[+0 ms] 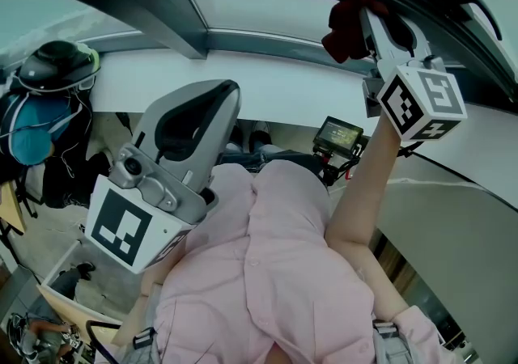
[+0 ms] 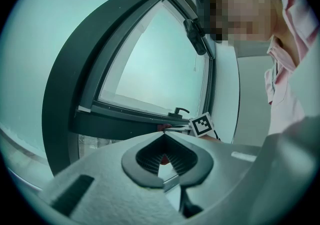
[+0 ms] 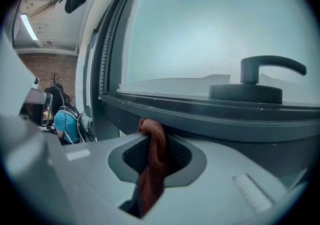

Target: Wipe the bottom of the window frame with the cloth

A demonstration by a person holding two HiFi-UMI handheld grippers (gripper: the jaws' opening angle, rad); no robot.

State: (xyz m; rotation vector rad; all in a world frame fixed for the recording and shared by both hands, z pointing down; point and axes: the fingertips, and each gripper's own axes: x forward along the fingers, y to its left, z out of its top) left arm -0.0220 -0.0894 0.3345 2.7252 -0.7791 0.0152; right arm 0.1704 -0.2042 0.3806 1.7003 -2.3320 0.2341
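Observation:
A dark red cloth is pinched in my right gripper, which is raised to the dark bottom bar of the window frame. In the right gripper view the cloth hangs down between the shut jaws of that gripper, its top fold touching the frame bar below the window handle. My left gripper is held low by my chest, away from the frame, jaws closed on nothing. Its own view shows the left gripper pointing at the frame, with the right gripper's marker cube beyond.
A second handle sits on the frame. Below the window runs a white sill or wall. A person in a teal shirt sits at the far left, and a small screen device lies beneath my right arm.

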